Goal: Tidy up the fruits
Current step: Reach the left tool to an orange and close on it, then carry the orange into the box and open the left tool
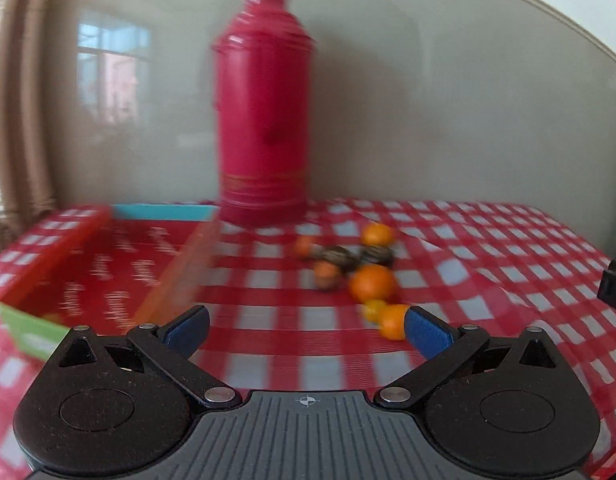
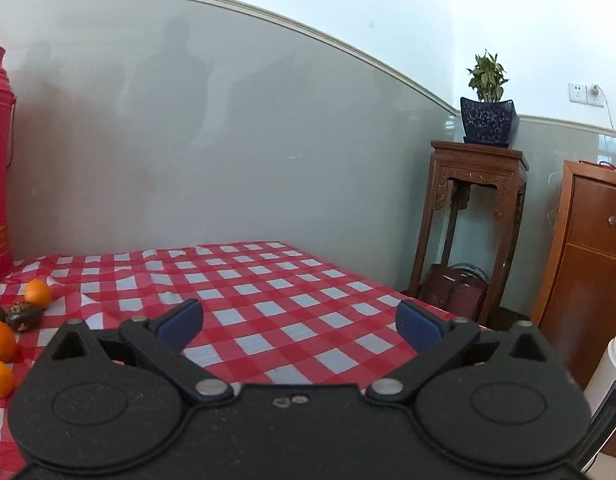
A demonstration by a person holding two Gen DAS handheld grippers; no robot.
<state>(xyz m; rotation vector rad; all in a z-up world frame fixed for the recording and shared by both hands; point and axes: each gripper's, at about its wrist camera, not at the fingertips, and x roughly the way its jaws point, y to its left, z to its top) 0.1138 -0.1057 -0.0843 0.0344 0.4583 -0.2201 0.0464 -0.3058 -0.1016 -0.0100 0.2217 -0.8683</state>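
- The left gripper (image 1: 306,330) hung over the checked tablecloth (image 1: 487,248), jaws spread wide with nothing between them; the right gripper (image 2: 300,320) likewise stood fully apart and empty.
- Just past the left gripper's right fingertip lay a loose cluster of oranges (image 1: 372,283) mixed with darker brown fruits (image 1: 339,258), blurred.
- To the left sat an open red box (image 1: 108,276) with a blue far edge.
- Behind stood a tall red thermos (image 1: 264,120) against the grey-green wall (image 2: 228,140).
- Beyond the table's right end: a carved wooden stand (image 2: 475,208) bearing a potted plant (image 2: 487,112), and a wooden cabinet (image 2: 587,260).
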